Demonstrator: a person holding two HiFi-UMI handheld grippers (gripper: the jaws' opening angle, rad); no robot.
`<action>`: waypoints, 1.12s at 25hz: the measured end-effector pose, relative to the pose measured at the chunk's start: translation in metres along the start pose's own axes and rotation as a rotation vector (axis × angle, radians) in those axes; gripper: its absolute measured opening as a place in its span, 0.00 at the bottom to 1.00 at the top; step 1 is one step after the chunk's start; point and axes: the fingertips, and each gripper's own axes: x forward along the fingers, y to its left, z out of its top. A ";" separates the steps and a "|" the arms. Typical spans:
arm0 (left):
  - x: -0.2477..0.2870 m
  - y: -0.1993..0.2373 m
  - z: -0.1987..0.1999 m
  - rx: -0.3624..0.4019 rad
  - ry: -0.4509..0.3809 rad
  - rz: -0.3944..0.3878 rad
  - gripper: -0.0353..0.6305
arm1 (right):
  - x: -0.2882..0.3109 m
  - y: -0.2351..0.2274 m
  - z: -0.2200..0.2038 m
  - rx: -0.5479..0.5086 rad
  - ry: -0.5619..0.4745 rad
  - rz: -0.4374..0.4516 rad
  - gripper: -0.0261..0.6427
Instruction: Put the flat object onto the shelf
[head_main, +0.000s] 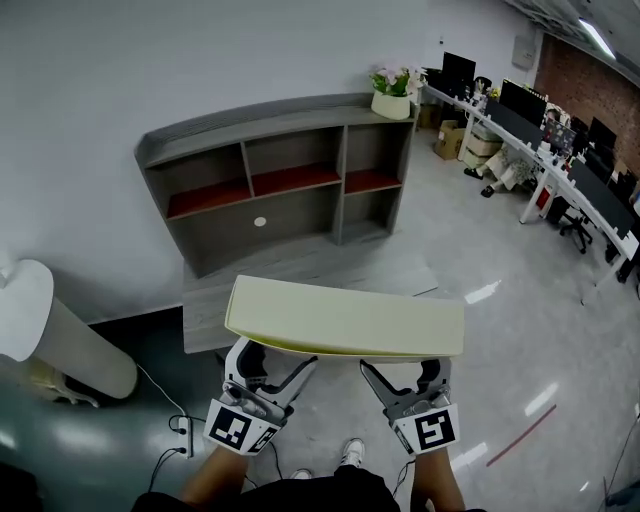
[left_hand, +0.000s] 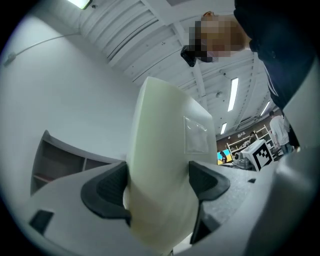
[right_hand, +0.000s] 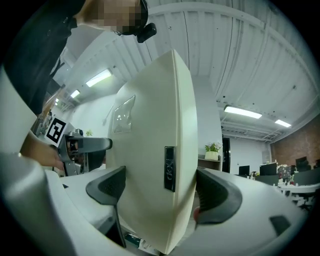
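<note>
A flat cream-white panel (head_main: 345, 317) is held level in front of me, both grippers gripping its near edge. My left gripper (head_main: 270, 372) is shut on its left end; in the left gripper view the panel (left_hand: 167, 165) fills the gap between the dark pads (left_hand: 107, 190). My right gripper (head_main: 408, 377) is shut on the right end, where the panel (right_hand: 155, 150) shows a small dark slot on its edge. The grey shelf unit (head_main: 285, 175) with red-lined compartments stands against the wall, beyond the panel.
A low grey platform (head_main: 300, 270) lies in front of the shelf. A flower pot (head_main: 392, 98) sits on the shelf's top right. A white cylinder (head_main: 55, 330) lies at the left, with a power strip (head_main: 182, 430) and cable below. Office desks (head_main: 560, 160) line the right.
</note>
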 end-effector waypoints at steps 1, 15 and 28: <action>0.007 0.001 -0.002 0.003 0.001 0.010 0.62 | 0.005 -0.007 -0.002 0.001 -0.003 0.011 0.69; 0.082 -0.002 -0.031 0.013 0.042 0.136 0.62 | 0.042 -0.089 -0.032 0.043 -0.034 0.127 0.69; 0.121 0.053 -0.042 0.030 0.009 0.169 0.62 | 0.116 -0.111 -0.043 0.029 -0.067 0.179 0.69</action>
